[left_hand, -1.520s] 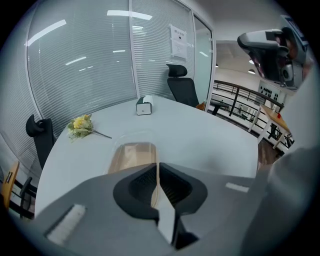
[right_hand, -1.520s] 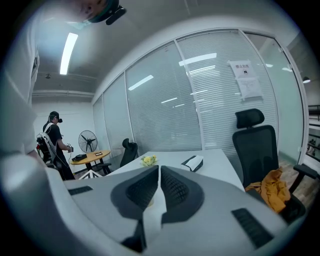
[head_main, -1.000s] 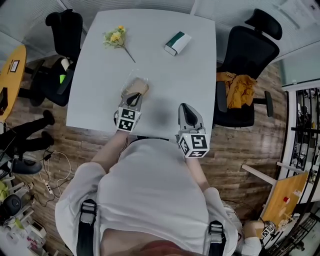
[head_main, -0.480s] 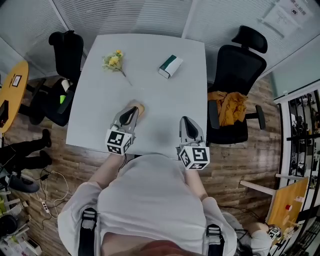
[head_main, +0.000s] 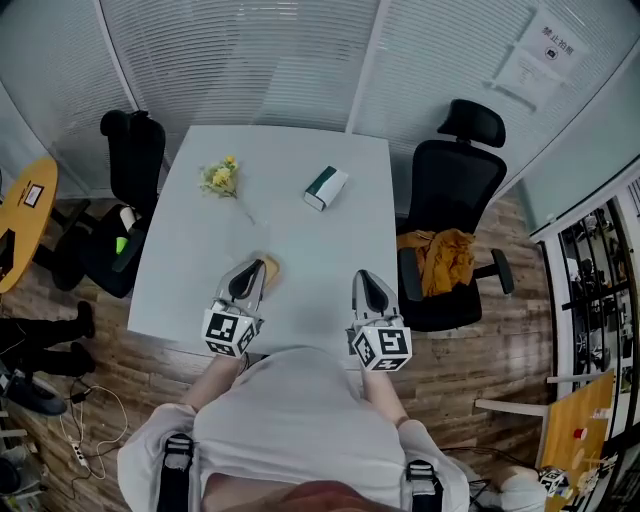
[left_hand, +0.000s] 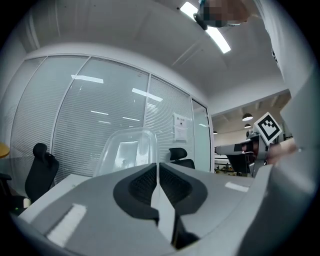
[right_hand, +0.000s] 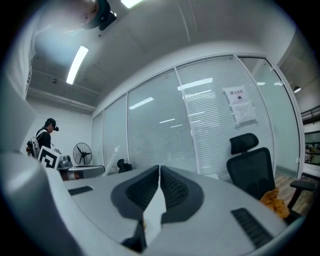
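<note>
Clear plastic container (left_hand: 127, 150) pinched by its near edge in the left gripper (left_hand: 158, 167).
It stands up straight ahead of those clamped jaws, over the near left part of the white table (head_main: 300, 230). The right gripper (head_main: 366, 287), jaws pressed together on nothing, hangs well apart to its right. Farther along the table lie a yellow flower sprig (head_main: 221, 178) and a green-and-white box (head_main: 326, 187). A black office chair (head_main: 455, 190) stands on the right, before glass walls with blinds (head_main: 250, 60).

Yellow flowers (head_main: 221, 178), green-white box (head_main: 326, 187)
</note>
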